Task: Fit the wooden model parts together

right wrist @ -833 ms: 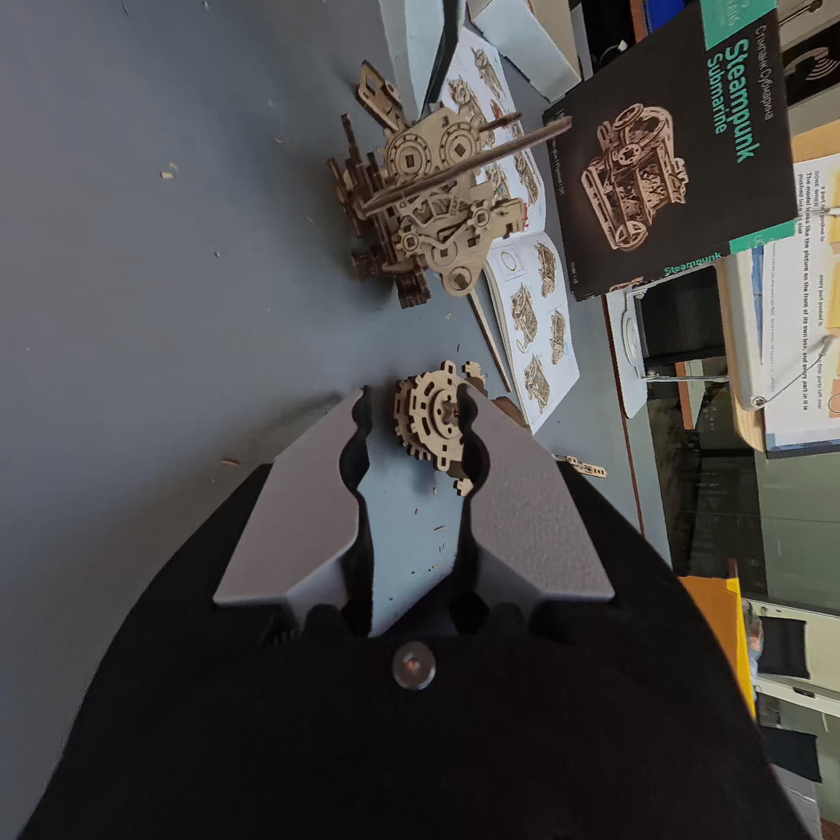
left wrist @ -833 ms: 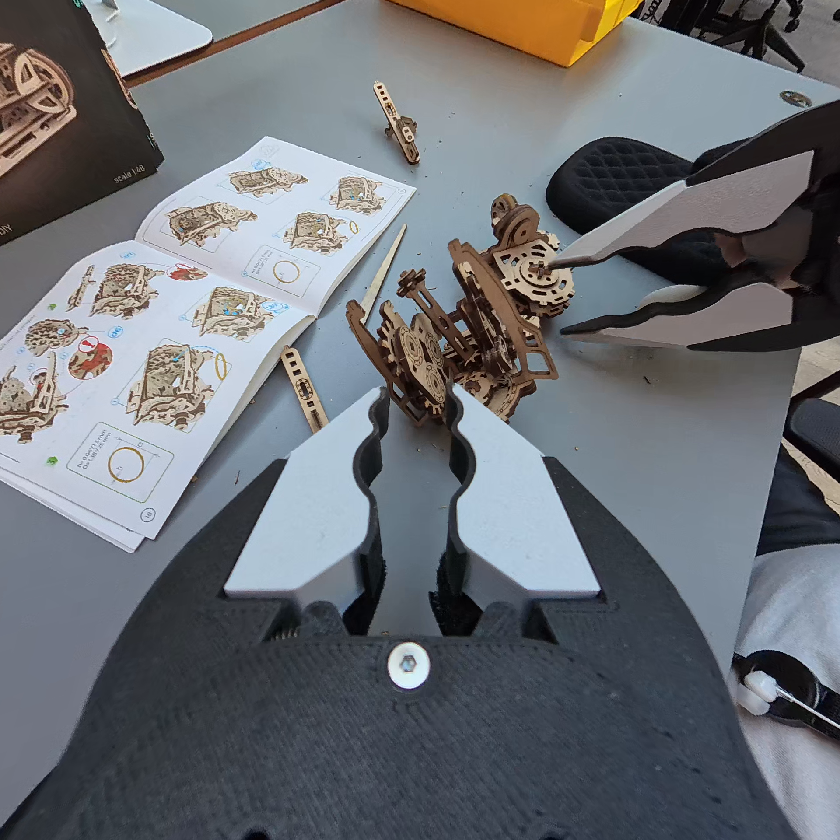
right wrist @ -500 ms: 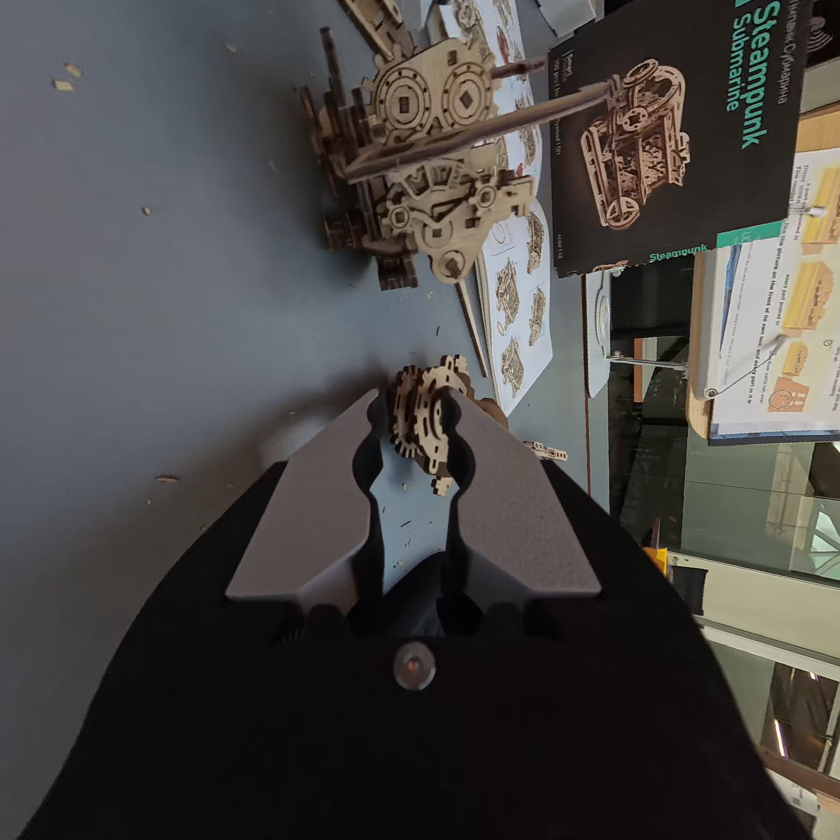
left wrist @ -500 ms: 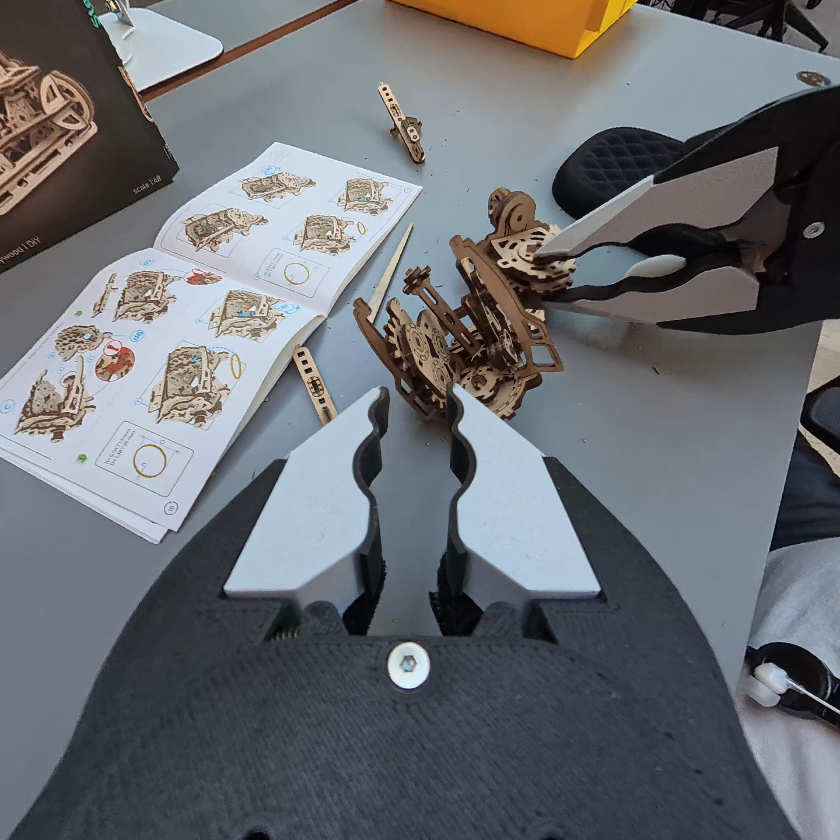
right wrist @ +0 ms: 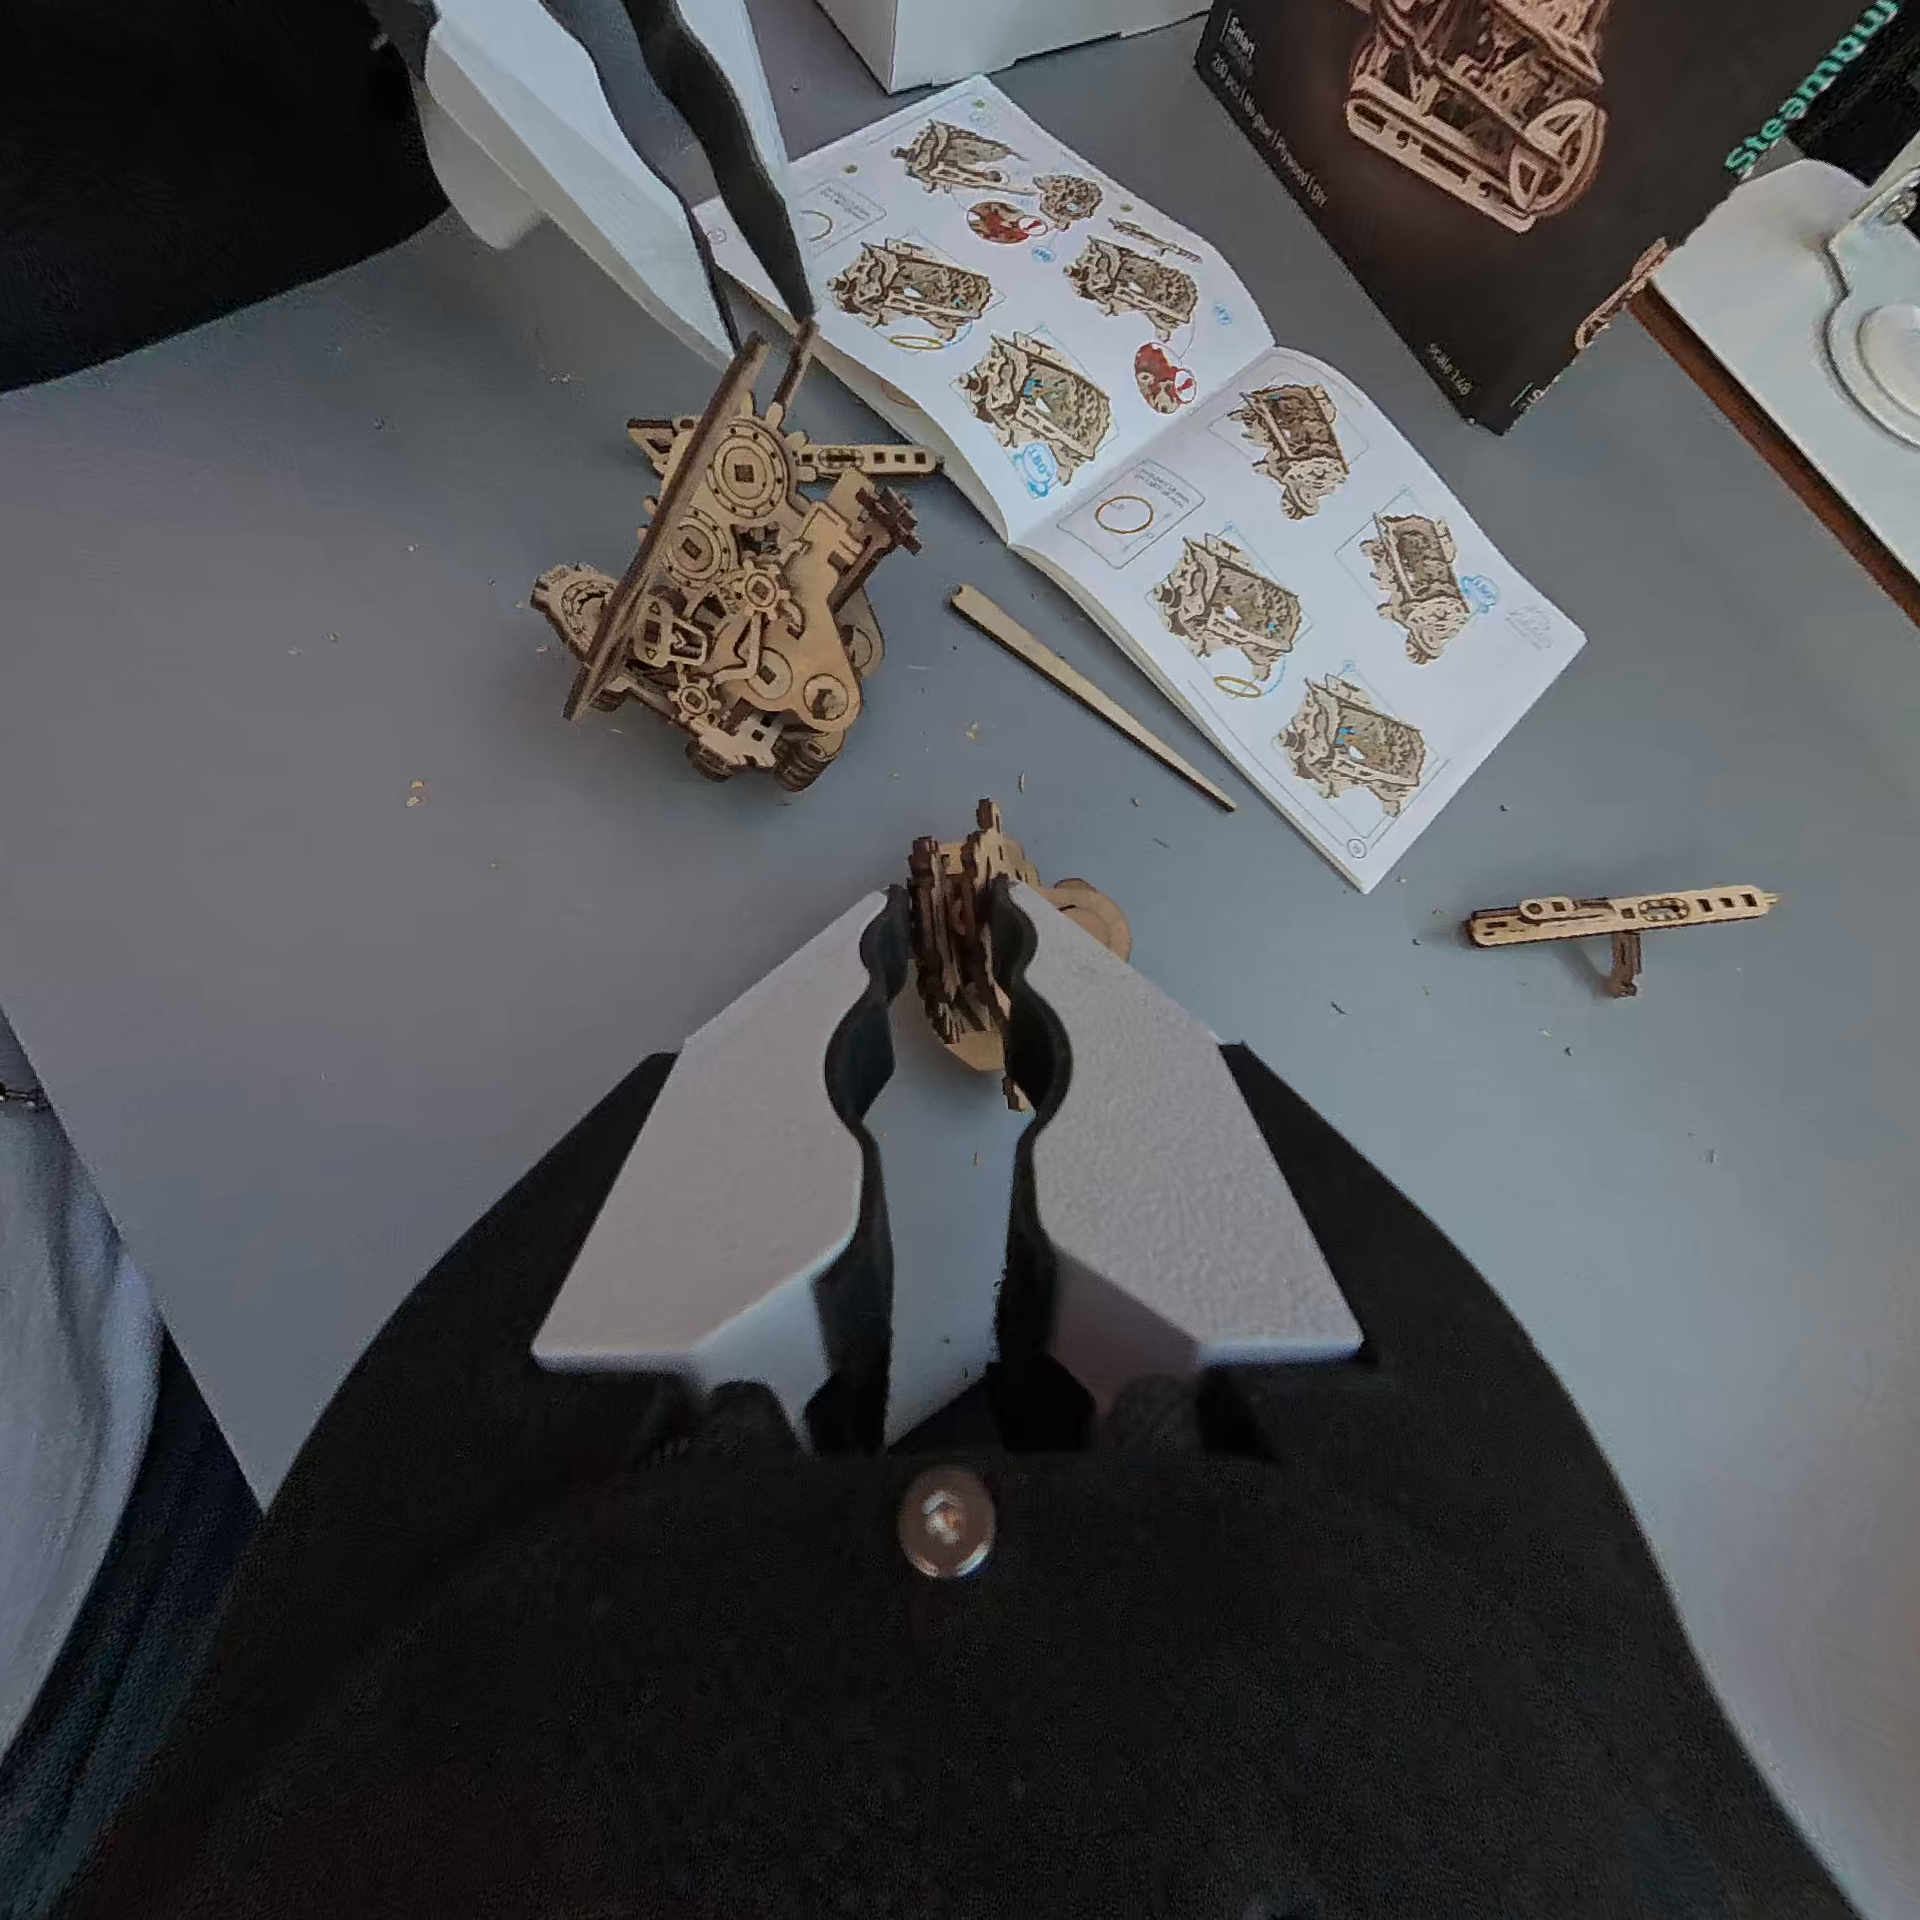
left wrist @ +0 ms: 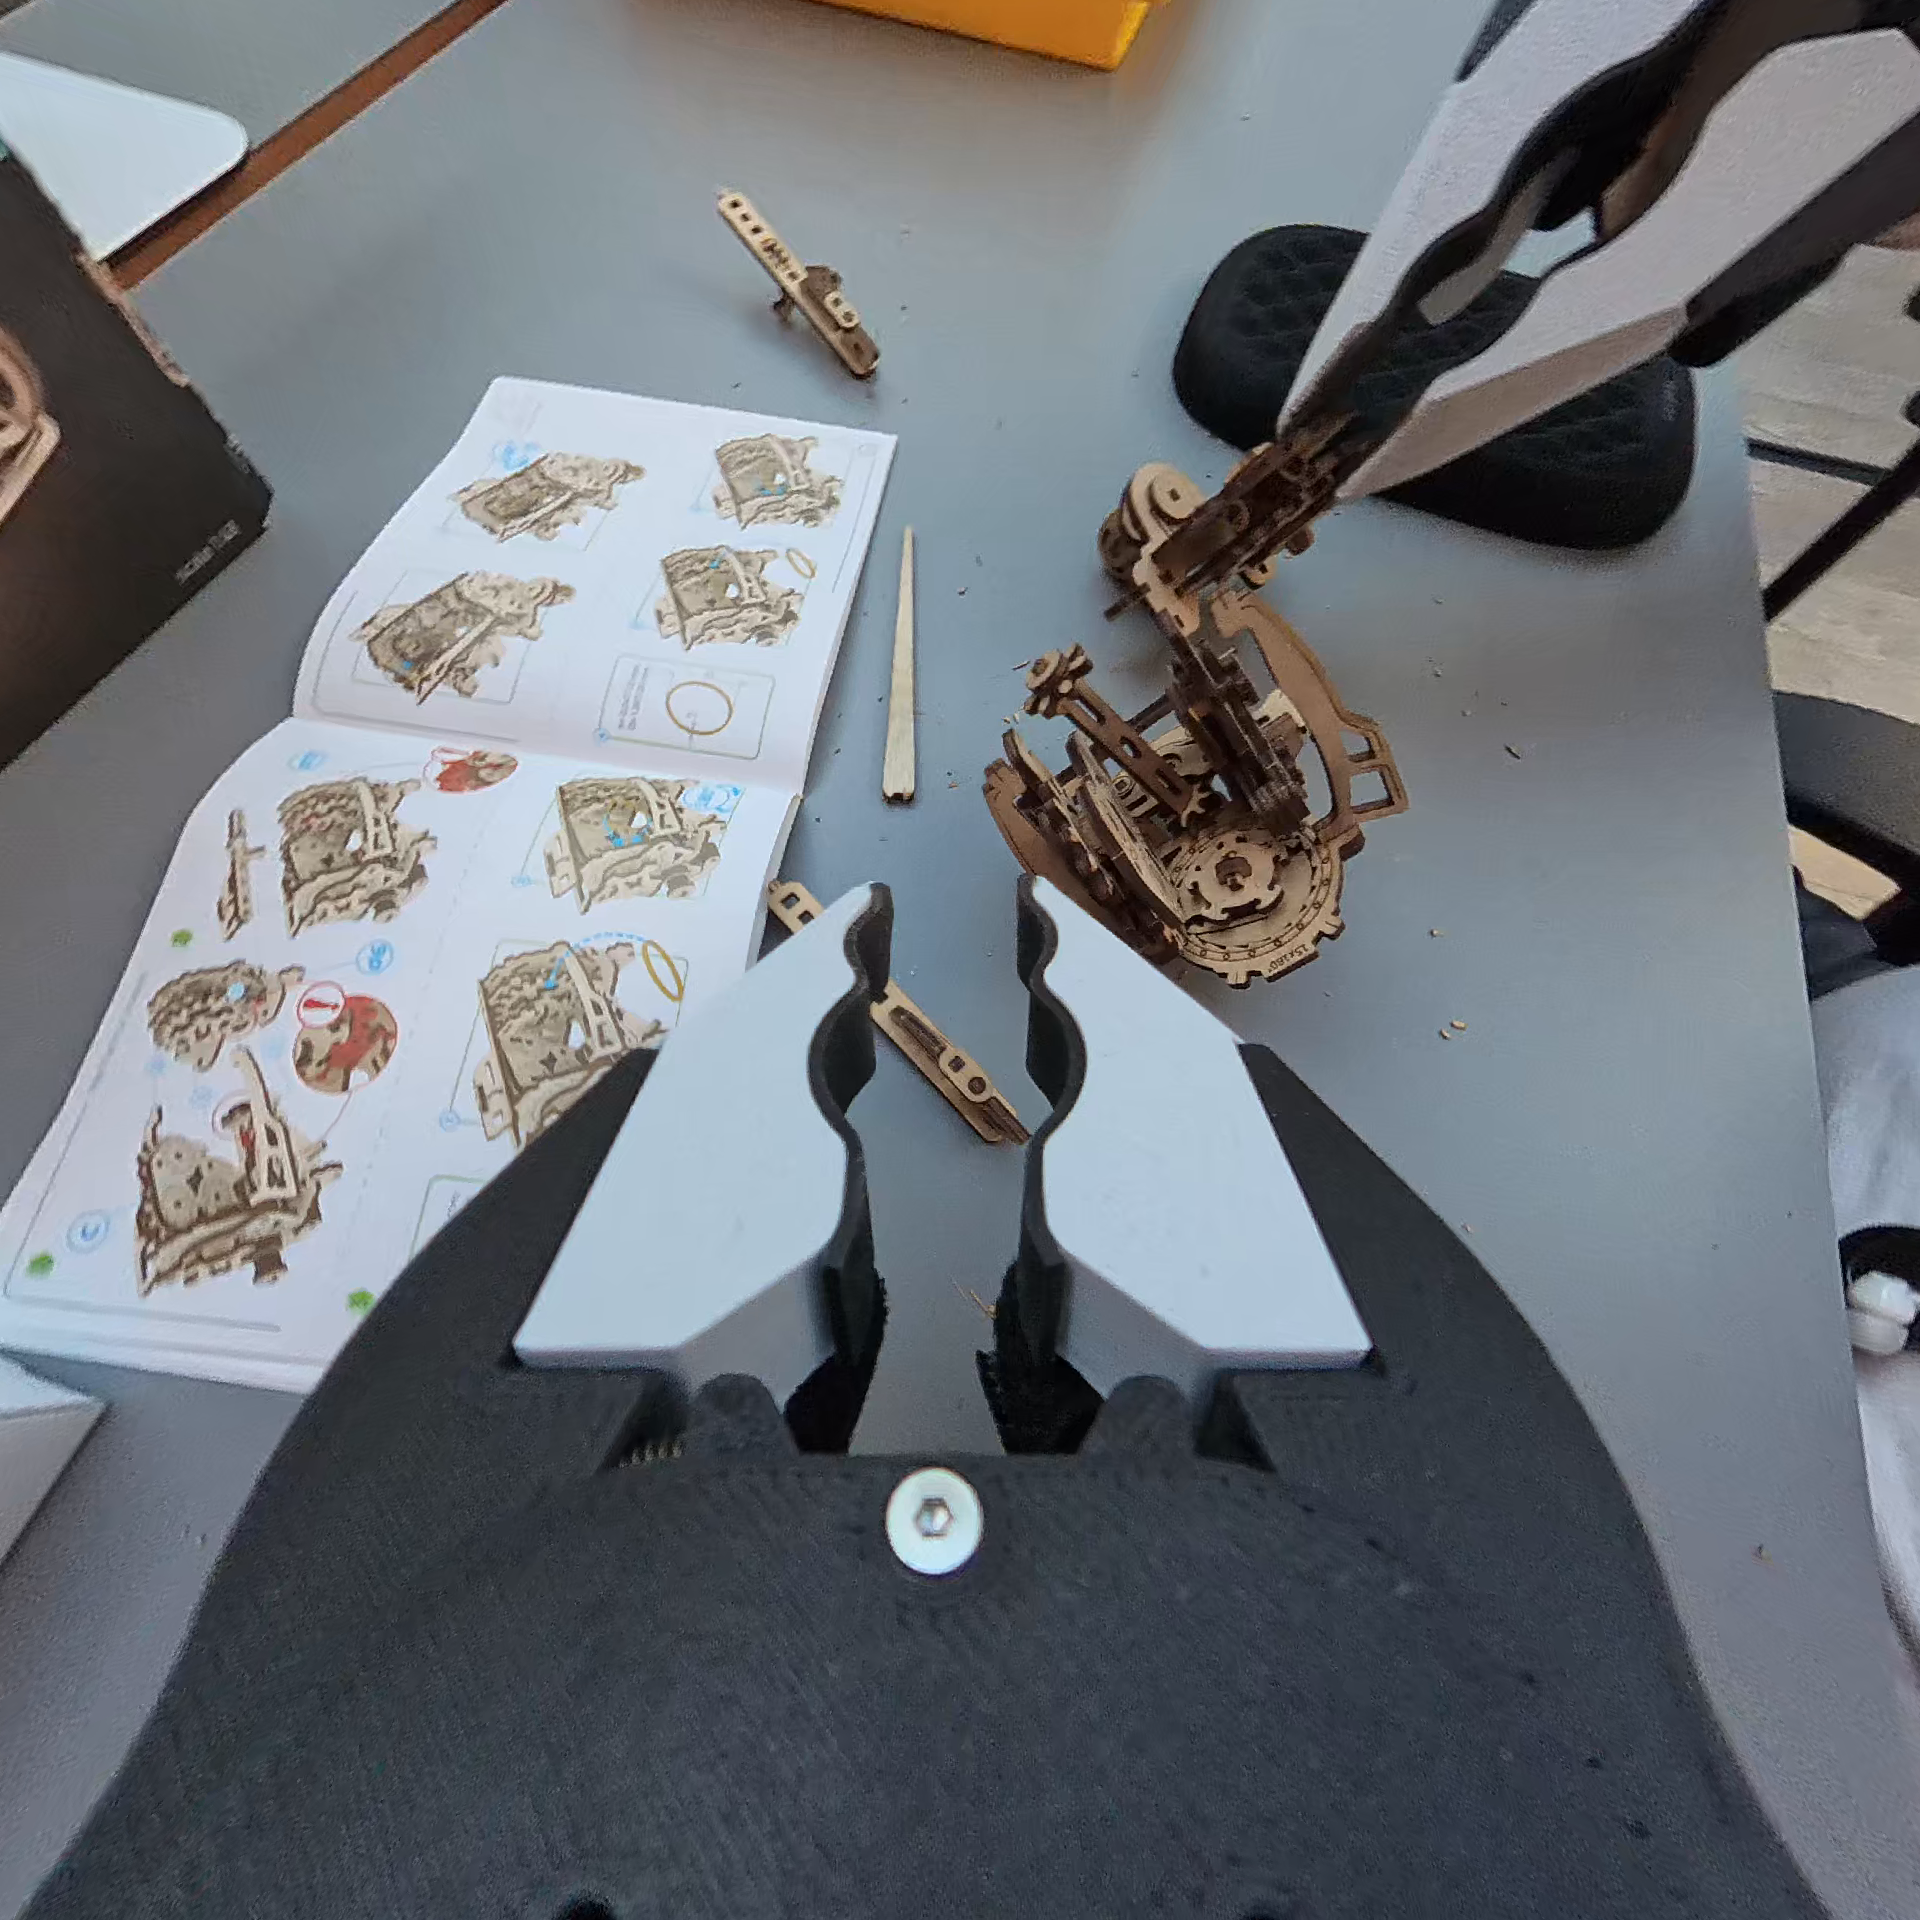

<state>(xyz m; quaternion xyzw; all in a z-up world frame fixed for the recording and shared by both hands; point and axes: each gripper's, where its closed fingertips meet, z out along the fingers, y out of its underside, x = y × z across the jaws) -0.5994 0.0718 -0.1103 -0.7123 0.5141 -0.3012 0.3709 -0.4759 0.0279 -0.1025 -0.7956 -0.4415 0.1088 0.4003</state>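
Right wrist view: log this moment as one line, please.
right hand-held gripper: shut on gear subassembly | left hand-held gripper: open, empty | main wooden model: on table, apart

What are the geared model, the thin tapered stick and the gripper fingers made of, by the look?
Pale brown geared model: thin plywood, it seems; dark, scorched-looking cut edges suggest laser cutting, unvarnished.
Thin tapered pale stick: plain light wood, matte.
Light grey angular fingers of the left gripper: probably moulded or printed plastic, finely grained matte faces, black wavy inner lining, maybe rubber.
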